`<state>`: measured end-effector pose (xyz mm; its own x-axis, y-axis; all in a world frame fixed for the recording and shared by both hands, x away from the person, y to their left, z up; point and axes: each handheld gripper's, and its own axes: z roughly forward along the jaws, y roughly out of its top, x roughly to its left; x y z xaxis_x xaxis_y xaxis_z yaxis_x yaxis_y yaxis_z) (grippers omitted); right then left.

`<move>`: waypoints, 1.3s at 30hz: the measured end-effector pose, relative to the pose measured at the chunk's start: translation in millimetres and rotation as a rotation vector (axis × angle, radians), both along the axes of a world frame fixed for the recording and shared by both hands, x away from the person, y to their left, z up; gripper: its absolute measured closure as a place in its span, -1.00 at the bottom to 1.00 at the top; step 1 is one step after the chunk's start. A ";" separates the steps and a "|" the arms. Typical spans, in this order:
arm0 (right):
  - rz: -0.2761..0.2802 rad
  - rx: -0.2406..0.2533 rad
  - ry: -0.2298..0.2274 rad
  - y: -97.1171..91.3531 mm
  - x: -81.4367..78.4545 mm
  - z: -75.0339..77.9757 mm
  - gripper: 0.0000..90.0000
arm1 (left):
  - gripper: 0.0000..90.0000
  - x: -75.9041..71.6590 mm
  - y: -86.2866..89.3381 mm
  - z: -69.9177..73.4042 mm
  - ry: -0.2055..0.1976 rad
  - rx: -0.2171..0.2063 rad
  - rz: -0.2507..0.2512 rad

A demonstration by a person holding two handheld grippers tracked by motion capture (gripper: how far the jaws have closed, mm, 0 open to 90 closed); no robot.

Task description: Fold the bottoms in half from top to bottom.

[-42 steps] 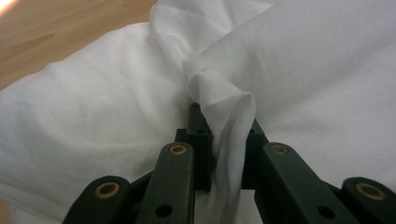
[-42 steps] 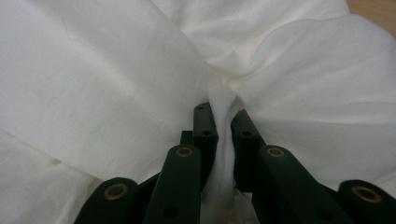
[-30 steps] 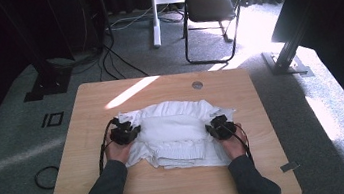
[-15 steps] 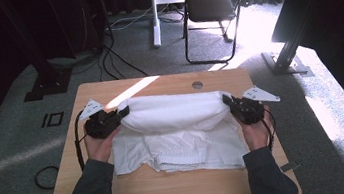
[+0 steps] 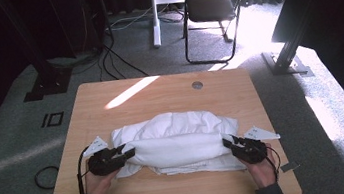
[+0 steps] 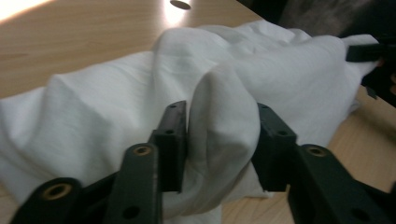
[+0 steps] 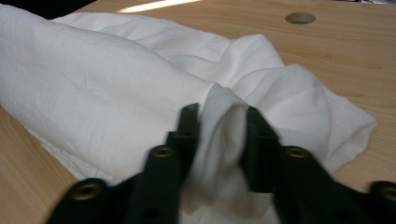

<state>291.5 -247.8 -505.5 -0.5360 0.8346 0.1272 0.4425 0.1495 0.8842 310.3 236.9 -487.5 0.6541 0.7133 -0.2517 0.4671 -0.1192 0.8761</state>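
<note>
A white cloth (image 5: 175, 137) lies bunched and folded over on the wooden table (image 5: 159, 91). My left gripper (image 5: 128, 152) is at the cloth's left end and my right gripper (image 5: 226, 143) at its right end, both pointing inward. In the left gripper view a soft fold of the cloth (image 6: 224, 112) sits loosely between the jaws of the left gripper (image 6: 222, 135), which have just been opening. In the right gripper view a crumpled fold (image 7: 224, 116) likewise fills the gap of the right gripper (image 7: 218, 135), whose jaws have also just been opening.
A round cable hole (image 5: 197, 85) is in the table's far side, with a sunlit stripe (image 5: 131, 92) to its left. A black folding chair (image 5: 214, 10) and a white stand (image 5: 154, 13) are on the carpet beyond. Cables (image 5: 44, 177) lie at the left.
Both hands went out and away with the cloth stretched between them, then came back toward the near edge, laying a fold over the pile. Both pairs of jaws have parted.
</note>
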 end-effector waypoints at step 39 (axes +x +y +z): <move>-0.040 -0.185 0.141 59.7 14.0 -50.7 0.09 | 0.42 -4.5 -65.6 -56.2 0.068 0.344 0.055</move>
